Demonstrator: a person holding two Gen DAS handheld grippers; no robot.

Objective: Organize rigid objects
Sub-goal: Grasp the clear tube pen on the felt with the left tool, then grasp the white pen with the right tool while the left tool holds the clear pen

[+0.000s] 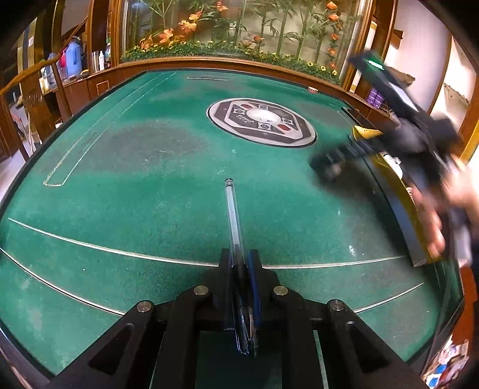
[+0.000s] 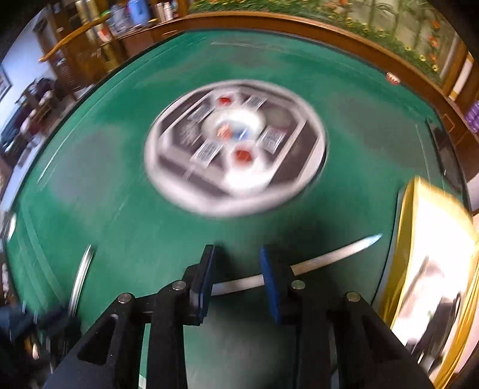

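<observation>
My left gripper [image 1: 240, 258] is shut on a clear plastic pen [image 1: 233, 215] that sticks out forward over the green felt table [image 1: 143, 167]. My right gripper [image 2: 236, 254] is open, its blue-padded fingers [image 2: 268, 269] apart above the table; a pale thin pen-like stick [image 2: 332, 254] lies on the felt under and to the right of them. In the left wrist view the right gripper [image 1: 326, 167] shows blurred at the right, above the felt, held by a hand [image 1: 434, 227]. A yellow-edged box [image 2: 425, 263] lies at the table's right side; it also shows in the left wrist view [image 1: 392, 176].
A round grey control panel [image 1: 261, 121] sits in the table's centre, blurred in the right wrist view [image 2: 236, 149]. A wooden rail [image 1: 209, 61] rims the table, with a planter of artificial flowers [image 1: 239, 27] behind it. Shelves with bottles [image 1: 73, 58] stand at far left.
</observation>
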